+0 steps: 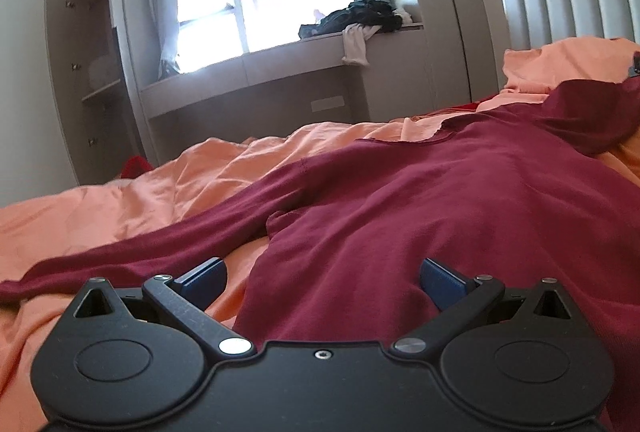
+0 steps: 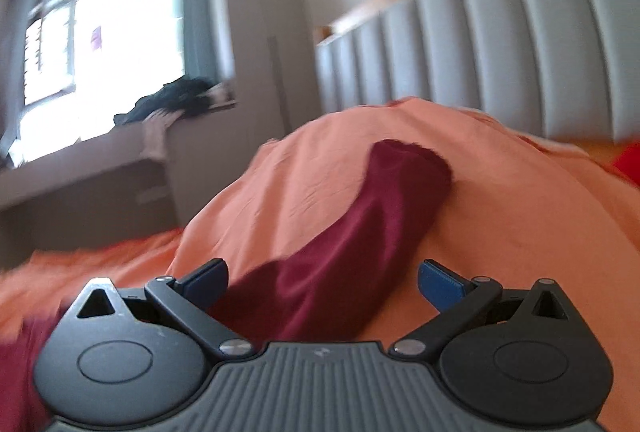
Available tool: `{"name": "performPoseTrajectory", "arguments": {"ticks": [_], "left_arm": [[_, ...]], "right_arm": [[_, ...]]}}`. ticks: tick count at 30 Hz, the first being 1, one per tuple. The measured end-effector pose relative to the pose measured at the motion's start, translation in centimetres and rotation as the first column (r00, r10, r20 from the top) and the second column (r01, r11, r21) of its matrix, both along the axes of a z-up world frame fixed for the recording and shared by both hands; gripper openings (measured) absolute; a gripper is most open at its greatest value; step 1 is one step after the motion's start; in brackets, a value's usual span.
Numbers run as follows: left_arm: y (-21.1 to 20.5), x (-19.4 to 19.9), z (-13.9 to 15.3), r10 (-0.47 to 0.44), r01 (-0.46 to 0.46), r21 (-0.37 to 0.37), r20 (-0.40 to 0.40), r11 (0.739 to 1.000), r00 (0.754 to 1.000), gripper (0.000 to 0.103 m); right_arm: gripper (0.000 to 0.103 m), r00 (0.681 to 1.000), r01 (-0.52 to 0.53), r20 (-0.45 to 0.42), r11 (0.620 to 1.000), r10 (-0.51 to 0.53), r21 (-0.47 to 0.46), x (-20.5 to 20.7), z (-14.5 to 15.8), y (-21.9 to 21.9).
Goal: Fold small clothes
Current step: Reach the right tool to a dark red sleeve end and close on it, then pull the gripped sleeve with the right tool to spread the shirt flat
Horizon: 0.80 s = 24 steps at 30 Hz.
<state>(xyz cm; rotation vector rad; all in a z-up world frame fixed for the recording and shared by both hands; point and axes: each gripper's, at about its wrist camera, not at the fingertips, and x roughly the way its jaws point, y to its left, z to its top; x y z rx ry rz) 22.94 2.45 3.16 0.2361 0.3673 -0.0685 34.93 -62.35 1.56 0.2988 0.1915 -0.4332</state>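
A dark red long-sleeved top [image 1: 420, 200] lies spread on an orange bed sheet [image 1: 120, 204]. Its one sleeve [image 1: 152, 252] stretches out to the left in the left wrist view. My left gripper [image 1: 322, 282] is open low over the top's hem, with its blue fingertips apart and nothing between them. In the right wrist view the other sleeve [image 2: 360, 232] runs up over a hump of orange bedding [image 2: 500, 224]. My right gripper [image 2: 322, 282] is open just over the near part of that sleeve. This view is blurred.
A grey padded headboard [image 2: 500, 44] stands behind the bedding. A window ledge [image 1: 280, 52] across the room holds a heap of dark and white clothes [image 1: 360, 20]. An open wardrobe [image 1: 88, 72] stands at the left. A red item [image 1: 134, 166] shows beyond the bed's far edge.
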Motion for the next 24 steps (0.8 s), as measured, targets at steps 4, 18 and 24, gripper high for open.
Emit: {"name": "performPoseTrajectory", "arguments": {"ticks": [4, 18, 24], "left_arm": [[0.1, 0.6, 0.0, 0.016, -0.016, -0.023, -0.004, 1.0, 1.0, 0.103], [0.5, 1.2, 0.8, 0.042, -0.041, -0.103, 0.008, 0.994, 0.999, 0.103], [0.9, 1.0, 1.7, 0.051, -0.046, -0.148, 0.029, 0.988, 0.998, 0.103]], "right_arm": [[0.103, 0.996, 0.09, 0.006, 0.995, -0.091, 0.048, 1.1, 0.1, -2.6], [0.004, 0.99, 0.138, 0.018, 0.99, -0.138, -0.009, 0.3, 2.4, -2.0], [0.004, 0.997, 0.019, 0.072, 0.985, -0.007, -0.171, -1.4, 6.8, 3.1]]}}
